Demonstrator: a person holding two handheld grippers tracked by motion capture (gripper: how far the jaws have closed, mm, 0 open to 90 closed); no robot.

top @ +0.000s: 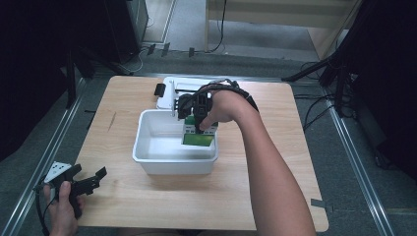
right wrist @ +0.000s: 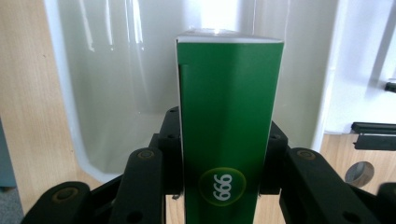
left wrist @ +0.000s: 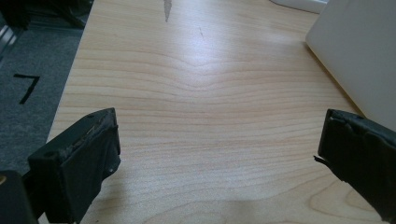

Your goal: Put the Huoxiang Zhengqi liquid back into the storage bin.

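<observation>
**Right gripper clamps green carton over white tub; left gripper rests wide open at table corner**

The right gripper (right wrist: 224,182) has its black jaws closed against both sides of a tall green cardboard carton (right wrist: 229,126) with a white top edge and a round "666" mark. In the high view the right gripper (top: 196,110) holds this carton (top: 198,135) inside the far right part of a white rectangular plastic tub (top: 147,155), near its back wall and right wall; the tub floor to the left lies bare. Just behind the tub lies a flat white lid (top: 164,93) with black clips.

The left gripper (top: 81,184) sits at the near left corner of the pale wooden table (top: 147,196), jaws spread wide with nothing between them, well apart from the tub. In its own view, bare wood lies ahead of the left gripper (left wrist: 217,149), with the tub's wall (left wrist: 359,56) at the right.
</observation>
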